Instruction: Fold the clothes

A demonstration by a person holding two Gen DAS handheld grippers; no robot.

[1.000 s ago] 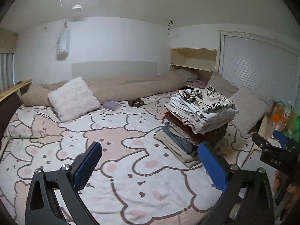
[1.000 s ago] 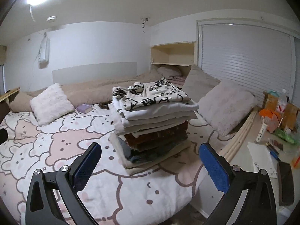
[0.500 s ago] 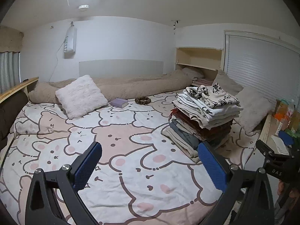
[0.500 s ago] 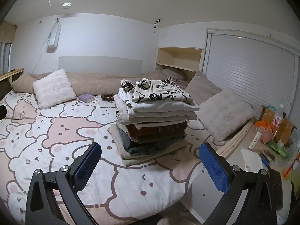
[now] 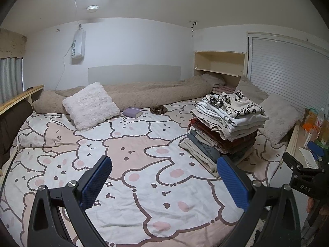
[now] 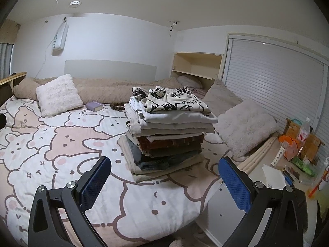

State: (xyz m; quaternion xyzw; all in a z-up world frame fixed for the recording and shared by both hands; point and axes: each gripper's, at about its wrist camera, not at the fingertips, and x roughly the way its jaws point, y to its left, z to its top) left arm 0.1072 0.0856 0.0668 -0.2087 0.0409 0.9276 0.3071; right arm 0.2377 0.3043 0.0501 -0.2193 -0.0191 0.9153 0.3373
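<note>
Bedspread lies bare left of folded stack; left gripper and right gripper gape, empty.

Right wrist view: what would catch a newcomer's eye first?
A tall stack of folded clothes stands mid-bed, topped by a black-and-white patterned garment. Around it spreads the pink bear-print bedspread. In front, the right hand-held gripper is open and empty.
</note>
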